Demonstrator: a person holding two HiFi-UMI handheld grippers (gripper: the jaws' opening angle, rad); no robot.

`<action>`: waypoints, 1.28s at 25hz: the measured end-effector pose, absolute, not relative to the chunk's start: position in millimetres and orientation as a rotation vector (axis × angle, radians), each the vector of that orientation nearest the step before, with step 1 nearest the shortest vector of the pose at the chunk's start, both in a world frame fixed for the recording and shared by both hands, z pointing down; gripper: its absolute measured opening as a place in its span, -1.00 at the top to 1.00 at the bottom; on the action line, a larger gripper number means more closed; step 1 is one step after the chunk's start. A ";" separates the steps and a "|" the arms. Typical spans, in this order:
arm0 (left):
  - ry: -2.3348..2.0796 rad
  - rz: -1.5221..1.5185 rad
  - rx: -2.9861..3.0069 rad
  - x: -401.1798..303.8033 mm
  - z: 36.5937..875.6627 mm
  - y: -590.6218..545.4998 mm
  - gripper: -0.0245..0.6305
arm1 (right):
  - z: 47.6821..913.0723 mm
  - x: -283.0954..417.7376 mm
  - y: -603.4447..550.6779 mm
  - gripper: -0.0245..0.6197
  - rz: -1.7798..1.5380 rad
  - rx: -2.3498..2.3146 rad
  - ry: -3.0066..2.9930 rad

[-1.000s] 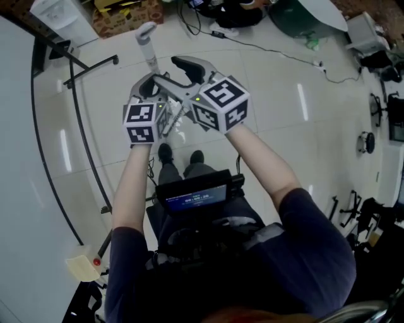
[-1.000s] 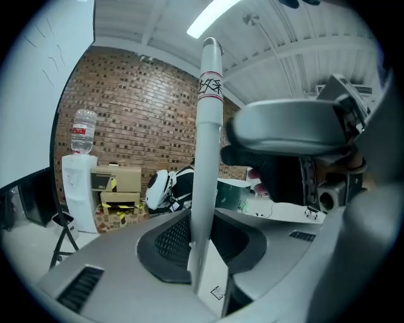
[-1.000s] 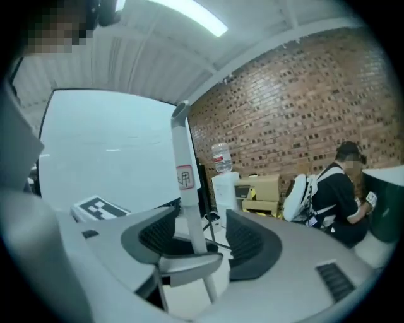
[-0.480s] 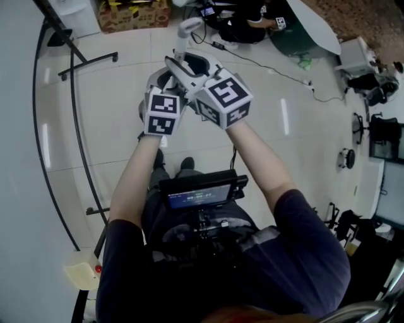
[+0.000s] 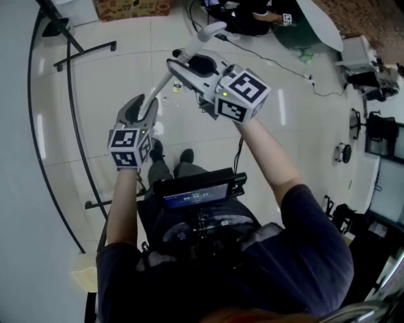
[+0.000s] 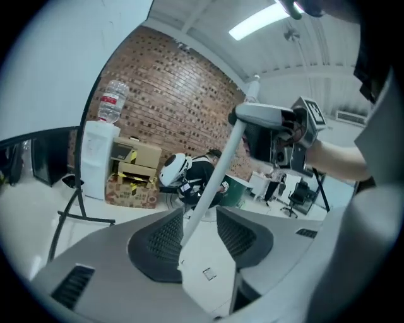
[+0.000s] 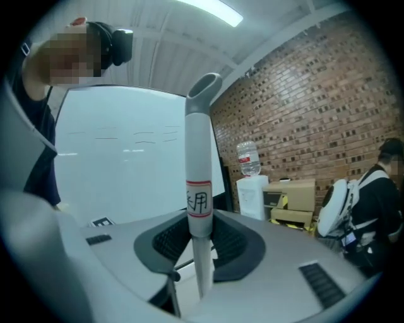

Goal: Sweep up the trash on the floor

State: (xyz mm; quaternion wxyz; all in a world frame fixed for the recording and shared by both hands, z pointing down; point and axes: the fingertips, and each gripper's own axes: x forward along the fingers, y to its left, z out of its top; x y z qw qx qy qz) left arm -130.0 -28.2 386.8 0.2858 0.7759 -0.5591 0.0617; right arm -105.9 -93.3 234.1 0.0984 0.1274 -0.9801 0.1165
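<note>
A long white broom handle (image 5: 180, 69) slants from upper right to lower left above the floor. My right gripper (image 5: 188, 63) is shut on its upper part; its jaws have just been closing, and both pads press the labelled handle (image 7: 199, 202). Lower down, my left gripper (image 5: 142, 104) straddles the handle (image 6: 211, 183). Its jaws have just been opening: the handle lies by the left pad, with a gap to the right one. A small piece of litter (image 5: 178, 85) lies on the pale floor beyond the handle. The broom's head is hidden.
A black tube stand (image 5: 69, 57) runs along the left. A cardboard box (image 5: 132, 7) and a crouching person (image 5: 252, 16) are at the far edge, with a cable (image 5: 284, 63) across the floor. A water dispenser (image 6: 95, 158) stands by the brick wall.
My left gripper slid down and to the left along the handle, away from the right gripper, and its jaws widened. The right gripper closed on the handle and shifted slightly right.
</note>
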 end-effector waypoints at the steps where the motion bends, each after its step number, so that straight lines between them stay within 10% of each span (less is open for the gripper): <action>1: -1.493 0.241 2.098 -126.6 395.6 -25.3 0.32 | 233.3 -109.8 -85.4 0.59 0.337 0.307 -2.907; 3: -1.513 0.443 2.172 -114.5 412.5 -29.6 0.03 | 234.7 -116.5 -72.5 0.59 0.328 0.185 -2.914; 8: -1.662 0.676 2.177 -123.7 439.2 -58.9 0.04 | 243.4 -125.8 -62.5 0.59 0.351 0.080 -2.908; 13: -1.549 0.732 2.250 -115.8 469.1 -59.5 0.16 | 246.4 -119.5 -55.2 0.59 0.439 0.083 -2.902; 17: -1.541 0.731 2.312 -111.1 477.3 -66.0 0.69 | 250.7 -130.9 -54.1 0.56 0.472 0.035 -2.878; 32: -1.541 1.066 2.263 -100.9 610.5 -110.1 0.68 | 397.1 -49.5 -106.1 0.55 0.717 0.310 -2.802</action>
